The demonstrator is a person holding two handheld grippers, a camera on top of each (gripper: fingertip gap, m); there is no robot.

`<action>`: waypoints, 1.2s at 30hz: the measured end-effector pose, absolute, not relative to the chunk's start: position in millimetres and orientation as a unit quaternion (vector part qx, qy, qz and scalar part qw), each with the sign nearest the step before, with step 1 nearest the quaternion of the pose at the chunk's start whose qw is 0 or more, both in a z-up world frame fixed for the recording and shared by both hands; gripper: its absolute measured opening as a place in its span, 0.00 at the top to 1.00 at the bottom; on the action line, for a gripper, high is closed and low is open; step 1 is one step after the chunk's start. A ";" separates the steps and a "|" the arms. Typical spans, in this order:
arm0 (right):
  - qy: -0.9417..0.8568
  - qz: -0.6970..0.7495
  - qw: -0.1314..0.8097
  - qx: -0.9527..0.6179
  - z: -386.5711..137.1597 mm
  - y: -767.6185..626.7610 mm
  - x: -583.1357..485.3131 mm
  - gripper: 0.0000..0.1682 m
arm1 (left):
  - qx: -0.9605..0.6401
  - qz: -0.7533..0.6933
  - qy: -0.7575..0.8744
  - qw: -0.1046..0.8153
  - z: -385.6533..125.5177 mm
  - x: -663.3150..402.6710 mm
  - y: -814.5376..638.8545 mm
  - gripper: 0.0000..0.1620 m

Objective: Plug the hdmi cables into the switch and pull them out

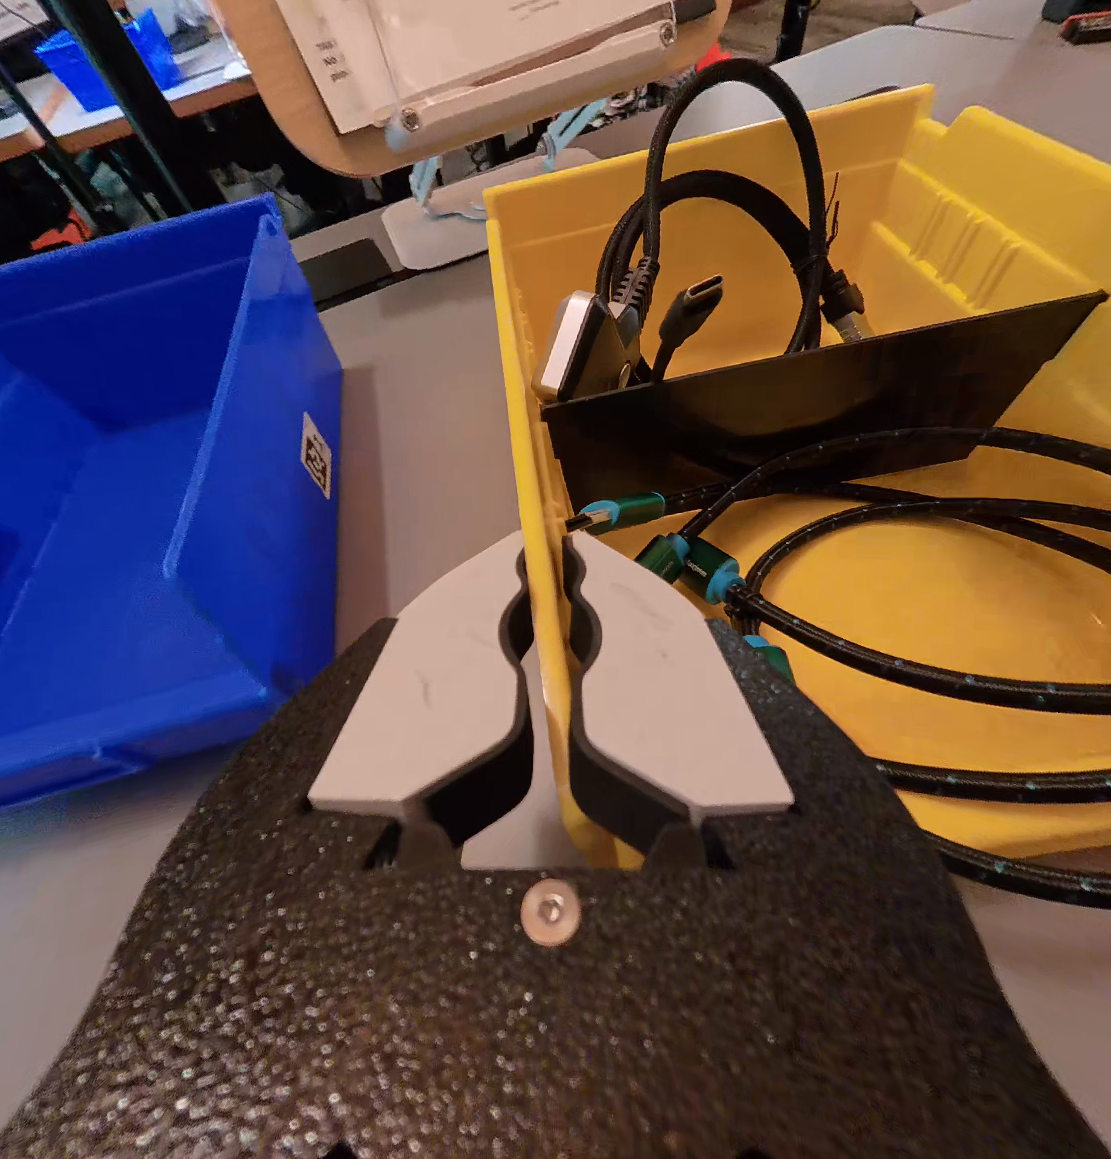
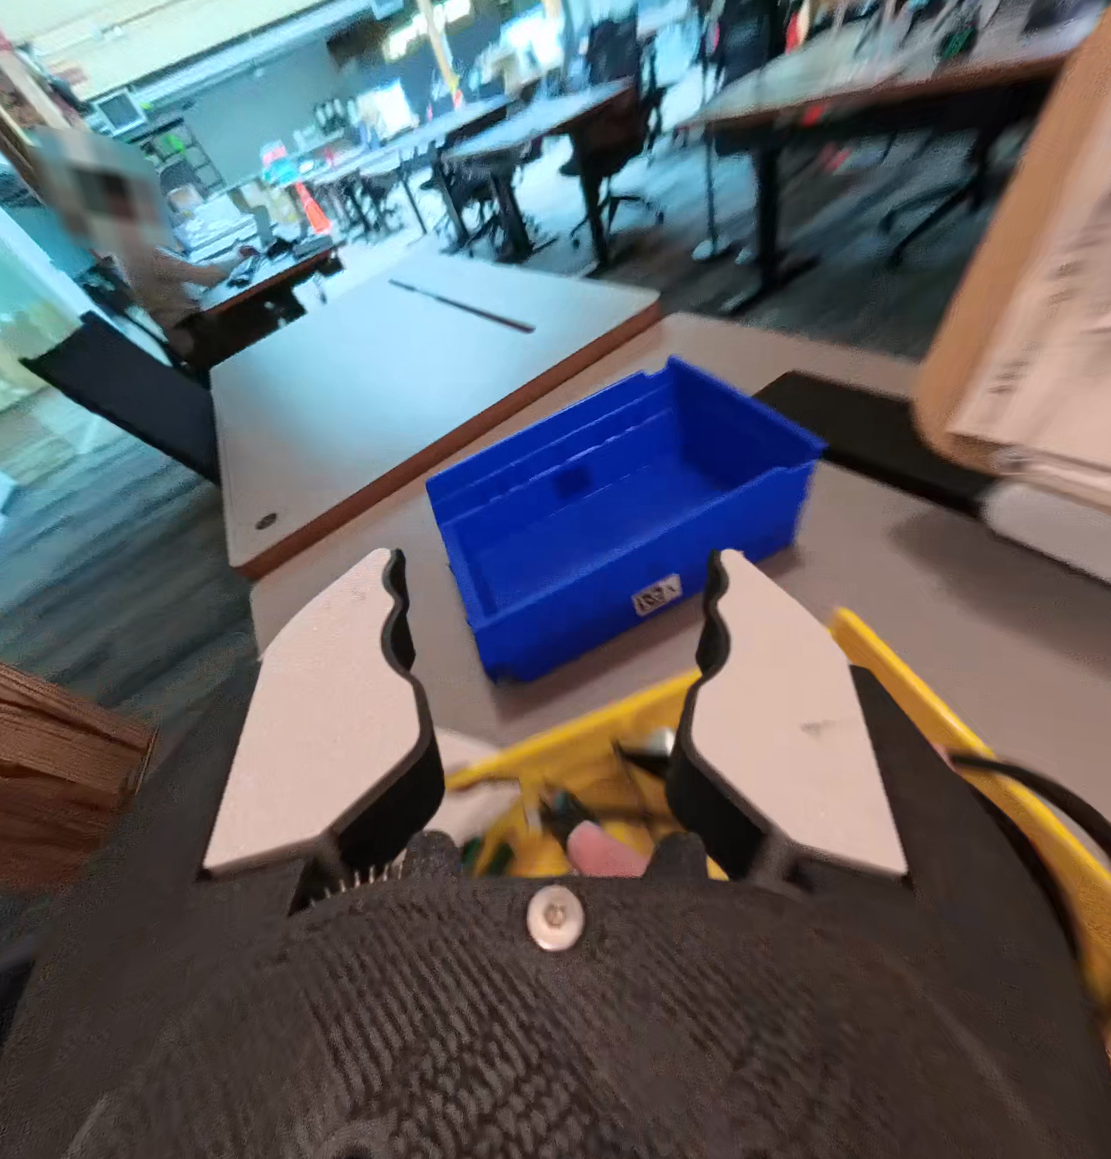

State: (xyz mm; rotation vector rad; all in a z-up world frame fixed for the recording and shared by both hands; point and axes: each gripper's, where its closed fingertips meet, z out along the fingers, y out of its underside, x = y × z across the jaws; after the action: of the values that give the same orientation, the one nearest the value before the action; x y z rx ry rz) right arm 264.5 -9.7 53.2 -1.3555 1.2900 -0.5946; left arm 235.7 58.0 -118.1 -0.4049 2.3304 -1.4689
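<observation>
Fingers of the left gripper (image 1: 543, 558) pinch the yellow plastic bin's wall (image 1: 556, 633), likely steadying it; braided green-tipped HDMI cables (image 1: 916, 665) lie inside. Right gripper (image 2: 556, 580) fingers spread, empty.

We see a grey worktop (image 2: 916, 627), rows of dark-legged desks (image 2: 540, 132), office chairs (image 2: 615, 75), grey carpet (image 2: 101, 502), bright overhead light.
</observation>
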 end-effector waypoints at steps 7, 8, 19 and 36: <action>0.718 -0.192 0.387 -0.546 -47.1 -7.4 399.7 0.50 | -0.145 -0.534 0.810 0.194 -116.4 237.0 60.5 0.96; 0.726 -0.196 0.376 -0.541 -55.9 -6.8 407.8 0.52 | -0.146 -0.538 0.807 0.196 -116.0 236.9 61.1 0.96; 0.775 -0.108 0.284 -0.553 -153.6 23.2 439.1 0.51 | -0.141 -0.545 0.797 0.218 -115.5 242.1 75.4 0.95; 0.639 -0.265 0.383 -0.611 40.9 -36.1 414.8 0.79 | -0.125 -0.573 0.777 0.229 -116.6 255.7 81.1 0.94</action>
State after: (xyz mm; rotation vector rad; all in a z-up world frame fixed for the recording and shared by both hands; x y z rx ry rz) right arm 414.8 -36.1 40.9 -1.5589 1.6304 -0.6761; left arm 255.7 81.1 -116.6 -0.3452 2.1375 -1.5787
